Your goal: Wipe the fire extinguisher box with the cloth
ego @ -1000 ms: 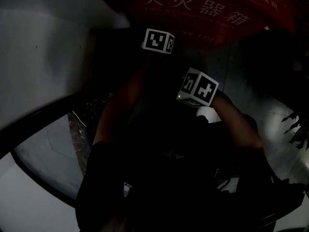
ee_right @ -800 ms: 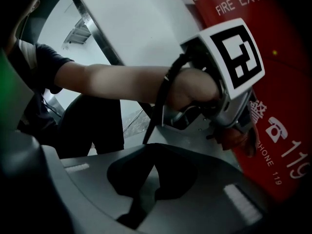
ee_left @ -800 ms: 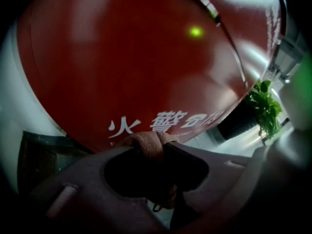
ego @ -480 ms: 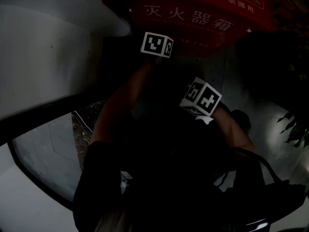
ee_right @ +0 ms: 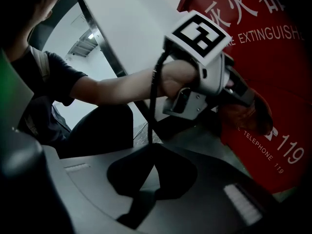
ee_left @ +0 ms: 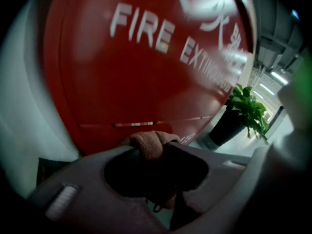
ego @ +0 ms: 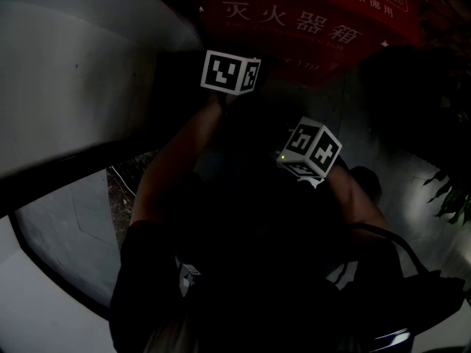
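Cloth held at the lower front of the fire extinguisher box.
The left gripper (ee_left: 153, 149) is clenched on a bunched brown terry cloth (ee_left: 147, 144), held at the lower front of the red metal fire extinguisher box (ee_left: 136, 77), above its "119" print. The right gripper (ee_right: 155, 150) hangs beside it, jaws together on nothing.

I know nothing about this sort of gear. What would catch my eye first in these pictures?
The big red fire extinguisher box with its white lettering fills most of the left gripper view. Right in front of it, the left tool is shut on a bunched brown cloth, close to the box's lower front. In the dim head view, the marker cube on that tool stands out, black and white against the dark.
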